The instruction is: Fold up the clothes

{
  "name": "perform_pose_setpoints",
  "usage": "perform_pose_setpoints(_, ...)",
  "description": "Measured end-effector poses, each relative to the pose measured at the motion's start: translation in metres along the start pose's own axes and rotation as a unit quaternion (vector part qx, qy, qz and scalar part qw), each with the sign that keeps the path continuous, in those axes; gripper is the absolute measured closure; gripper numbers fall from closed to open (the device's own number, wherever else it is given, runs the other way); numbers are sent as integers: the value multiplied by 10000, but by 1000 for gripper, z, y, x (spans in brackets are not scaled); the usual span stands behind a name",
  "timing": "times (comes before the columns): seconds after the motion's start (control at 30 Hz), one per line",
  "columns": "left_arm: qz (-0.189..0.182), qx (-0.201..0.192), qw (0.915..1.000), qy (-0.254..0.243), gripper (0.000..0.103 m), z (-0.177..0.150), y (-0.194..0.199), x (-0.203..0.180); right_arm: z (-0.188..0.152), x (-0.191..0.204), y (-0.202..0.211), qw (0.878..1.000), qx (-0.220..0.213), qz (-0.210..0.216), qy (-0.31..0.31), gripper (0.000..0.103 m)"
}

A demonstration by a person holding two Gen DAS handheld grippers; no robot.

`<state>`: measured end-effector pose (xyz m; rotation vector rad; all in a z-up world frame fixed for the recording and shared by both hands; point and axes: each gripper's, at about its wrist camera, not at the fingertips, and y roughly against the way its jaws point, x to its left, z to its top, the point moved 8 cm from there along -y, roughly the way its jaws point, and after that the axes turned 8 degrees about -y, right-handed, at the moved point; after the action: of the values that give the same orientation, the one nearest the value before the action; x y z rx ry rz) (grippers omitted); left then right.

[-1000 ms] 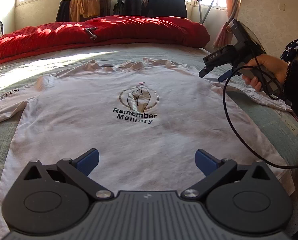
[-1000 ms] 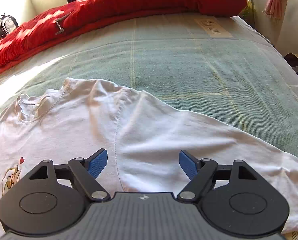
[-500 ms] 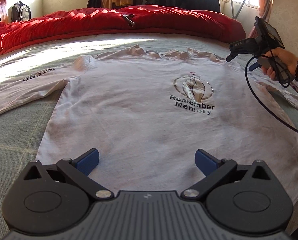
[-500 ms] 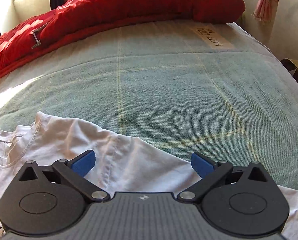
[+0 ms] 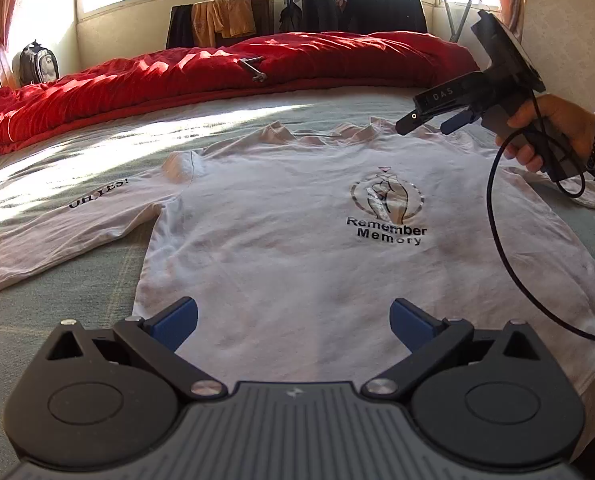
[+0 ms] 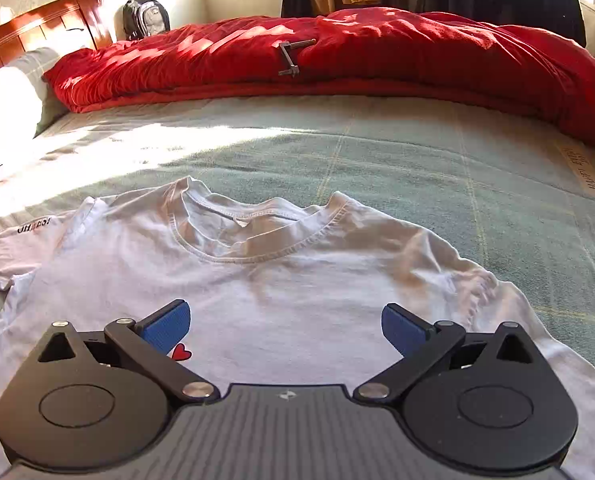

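Note:
A white long-sleeved shirt (image 5: pixel 281 248) with a "Remember Memory" print (image 5: pixel 387 232) lies spread flat, front up, on the bed. Its left sleeve (image 5: pixel 57 224) reaches toward the left edge. My left gripper (image 5: pixel 293 320) hovers open over the shirt's lower hem with nothing between its blue pads. In the left wrist view my right gripper (image 5: pixel 429 122) hangs above the collar at the right, held by a hand (image 5: pixel 545 136). In the right wrist view my right gripper (image 6: pixel 285 324) stands open above the shirt's chest, just below the neckline (image 6: pixel 257 236).
A red duvet (image 5: pixel 225 76) is bunched along the far side of the green checked bedspread (image 6: pixel 437 168). A black cable (image 5: pixel 497 240) hangs from the right gripper over the shirt. A backpack (image 5: pixel 37 64) and hanging clothes (image 5: pixel 361 4) stand by the windows.
My right gripper swung left from the shirt's right shoulder and sleeve to over the collar, its jaws wider than at first. The left gripper drifted left along the hem, still open.

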<state>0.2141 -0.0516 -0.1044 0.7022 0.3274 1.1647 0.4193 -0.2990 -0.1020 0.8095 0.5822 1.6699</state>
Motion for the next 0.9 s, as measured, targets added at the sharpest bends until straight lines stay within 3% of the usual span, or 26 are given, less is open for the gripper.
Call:
perform_pose_setpoints(0.2,-529,20,9983,-252,1,19,-8,3,-5,12,-42,9996,63,-7,259,0)
perform_pose_setpoints(0.33,-558,-130,9973,-449,1,32,-21,5,10,5,-65,9995,-127,15,282,0)
perform_pose_setpoints(0.53,-867,-192,9959,-142,1,29,-41,3,44,-16,-95,9996,-267,-6,-108,0)
perform_pose_setpoints(0.67,-848,-204,9961,-91,1,26,-41,6,59,-20,-94,9991,-223,-18,-355,0)
perform_pose_setpoints(0.73,-804,-234,9965,-68,1,25,-37,9,63,-18,-81,9979,-227,121,-600,0)
perform_pose_setpoints(0.9,-731,-300,9969,-21,1,21,-24,14,52,10,-48,9903,214,1056,-882,0)
